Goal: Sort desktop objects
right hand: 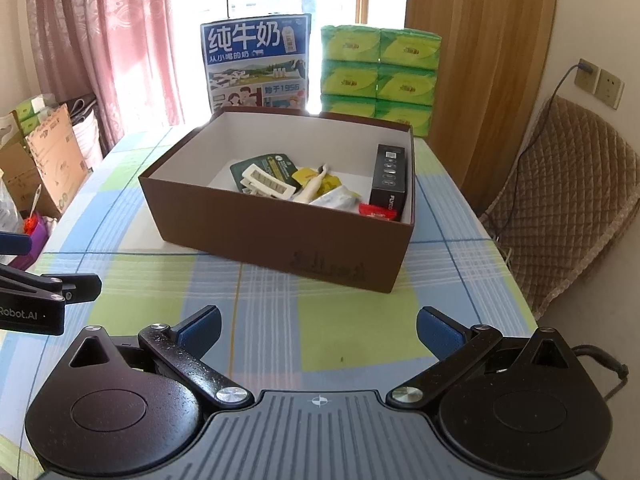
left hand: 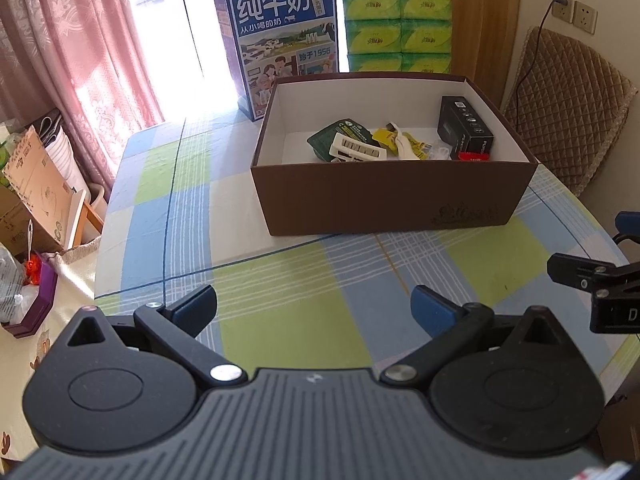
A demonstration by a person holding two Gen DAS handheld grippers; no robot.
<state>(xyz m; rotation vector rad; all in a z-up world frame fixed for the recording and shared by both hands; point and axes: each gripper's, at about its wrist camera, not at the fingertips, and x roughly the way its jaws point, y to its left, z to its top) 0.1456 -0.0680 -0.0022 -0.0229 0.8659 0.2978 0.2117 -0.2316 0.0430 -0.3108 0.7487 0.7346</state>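
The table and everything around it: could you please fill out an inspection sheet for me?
Surface: table with a checked cloth; nothing loose seen in front of the box.
Job's things: open brown box holds a black carton, green packet, white tray, yellow sachets and a red wrapper.
Clutter: milk carton and tissue packs stand behind the box.
Grippers: left gripper open, empty; right gripper open, empty.
Cables: a cord runs from the wall socket down past the chair.
Surroundings: pink curtain, padded chair, cardboard boxes at left.
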